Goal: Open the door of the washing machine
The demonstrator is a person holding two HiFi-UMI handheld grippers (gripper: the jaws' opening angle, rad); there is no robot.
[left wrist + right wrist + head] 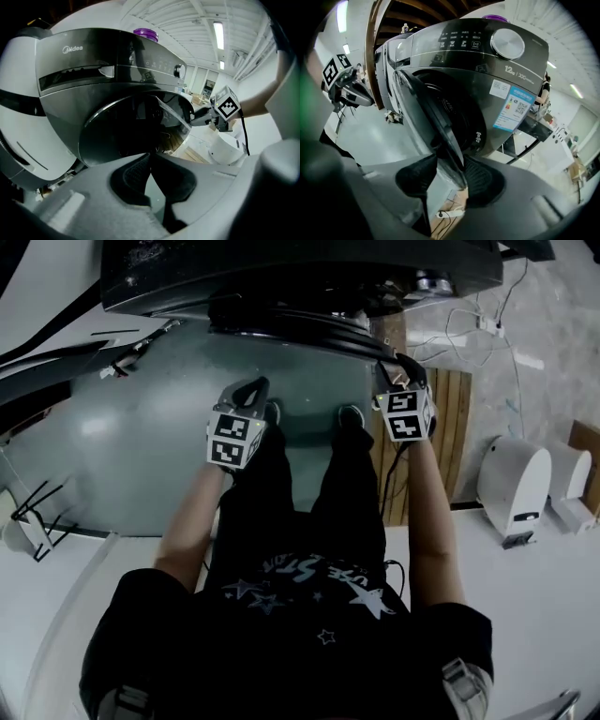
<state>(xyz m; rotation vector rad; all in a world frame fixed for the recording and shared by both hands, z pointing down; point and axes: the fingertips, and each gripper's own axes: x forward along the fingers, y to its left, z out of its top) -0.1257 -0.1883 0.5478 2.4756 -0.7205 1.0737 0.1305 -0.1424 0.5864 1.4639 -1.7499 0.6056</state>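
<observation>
Looking down in the head view, the washing machine point(281, 268) stands ahead with its door point(291, 322) ajar. My right gripper point(401, 369) is at the door's free edge, nearer than my left gripper point(251, 390).

Left gripper view: jaws pressed together, empty, facing the machine's front.

Right gripper view: jaws pinch the door's upright rim, so I judge the pull goes away from the machine, over smooth grey floor point(141, 446).

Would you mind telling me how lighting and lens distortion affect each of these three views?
Head view: dark grey washing machine underexposed, soft glare on the grey-green floor. Left gripper view: fisheye bends the ceiling light strip; the round dark door is nearly black. Right gripper view: vignetted corners; door edge blurs between the right gripper's fingers.
</observation>
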